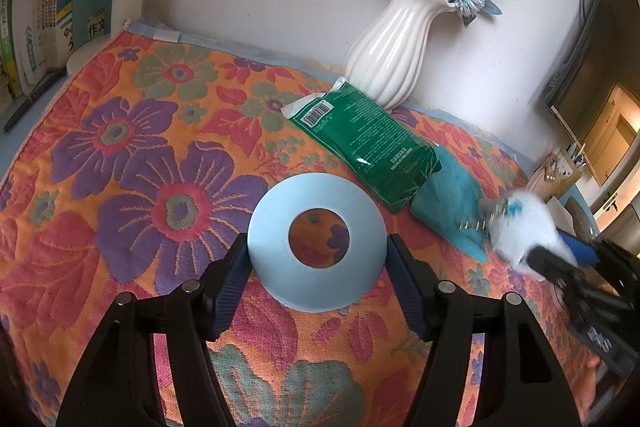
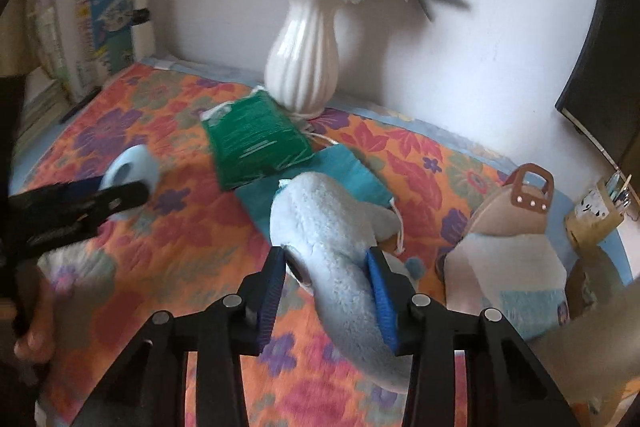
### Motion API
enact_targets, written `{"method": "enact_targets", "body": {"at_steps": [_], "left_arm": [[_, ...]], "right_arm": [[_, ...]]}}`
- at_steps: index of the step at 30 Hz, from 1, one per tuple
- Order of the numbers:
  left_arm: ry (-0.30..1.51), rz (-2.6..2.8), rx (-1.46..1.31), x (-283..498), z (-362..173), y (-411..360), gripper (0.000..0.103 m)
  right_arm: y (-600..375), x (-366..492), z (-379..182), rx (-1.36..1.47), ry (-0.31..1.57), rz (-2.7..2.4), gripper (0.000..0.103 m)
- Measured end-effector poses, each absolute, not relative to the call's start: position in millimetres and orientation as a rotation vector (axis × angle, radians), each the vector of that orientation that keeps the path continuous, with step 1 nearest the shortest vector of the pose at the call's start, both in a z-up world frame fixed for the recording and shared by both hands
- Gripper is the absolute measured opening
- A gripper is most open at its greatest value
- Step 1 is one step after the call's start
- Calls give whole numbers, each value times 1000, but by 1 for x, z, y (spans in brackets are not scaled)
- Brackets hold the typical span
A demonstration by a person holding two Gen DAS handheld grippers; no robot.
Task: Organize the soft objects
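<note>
- Plush toy [image 2: 336,259], pale blue, sitting between the right gripper [image 2: 328,291] fingers; both pads pinching it above the floral cloth [image 2: 168,251].
- Left gripper [image 1: 318,267] gripping a light-blue ring [image 1: 316,239] by its rim, pads pressing on opp. sides, ring tilting just over the cloth.
- Green packet [image 1: 360,143] lying by the white vase [image 1: 394,43], overlapping a teal cloth [image 1: 452,203].
- Teal cloth sitting just behind the plush in the rt wrist view.
- Beige bag [image 2: 508,247] standing to the right, near the plush.
</note>
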State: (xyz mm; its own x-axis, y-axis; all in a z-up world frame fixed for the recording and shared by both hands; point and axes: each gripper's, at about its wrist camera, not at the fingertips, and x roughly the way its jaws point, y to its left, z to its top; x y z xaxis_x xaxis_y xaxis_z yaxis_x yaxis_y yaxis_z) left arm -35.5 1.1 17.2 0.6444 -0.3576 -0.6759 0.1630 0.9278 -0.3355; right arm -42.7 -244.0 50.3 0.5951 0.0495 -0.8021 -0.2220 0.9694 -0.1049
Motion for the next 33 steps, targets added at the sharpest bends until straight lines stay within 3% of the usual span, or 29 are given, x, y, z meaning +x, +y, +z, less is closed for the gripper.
{"method": "enact_targets", "body": {"at_steps": [8, 10, 14, 16, 17, 21, 29, 33], "left_arm": [[827, -310, -257, -34, 16, 1, 64], [828, -310, -257, -34, 16, 1, 64], [829, -311, -255, -34, 16, 1, 64], [831, -313, -252, -34, 16, 0, 64], [831, -314, -251, -34, 16, 1, 64], [834, -321, -249, -33, 15, 0, 64], [844, -328, -247, -31, 14, 0, 64], [841, -326, -236, -33, 14, -2, 64]], "right_arm": [[-235, -100, 47, -285, 979, 255, 43], [-241, -108, 41, -274, 1011, 208, 64], [-258, -115, 41, -133, 1046, 205, 73], [-266, -112, 42, -42, 1058, 201, 92], [-271, -107, 42, 2, 1060, 184, 95], [-272, -87, 40, 4, 1056, 149, 97], [-237, -33, 10, -302, 1043, 146, 98], [-246, -20, 0, -206, 1056, 153, 89]]}}
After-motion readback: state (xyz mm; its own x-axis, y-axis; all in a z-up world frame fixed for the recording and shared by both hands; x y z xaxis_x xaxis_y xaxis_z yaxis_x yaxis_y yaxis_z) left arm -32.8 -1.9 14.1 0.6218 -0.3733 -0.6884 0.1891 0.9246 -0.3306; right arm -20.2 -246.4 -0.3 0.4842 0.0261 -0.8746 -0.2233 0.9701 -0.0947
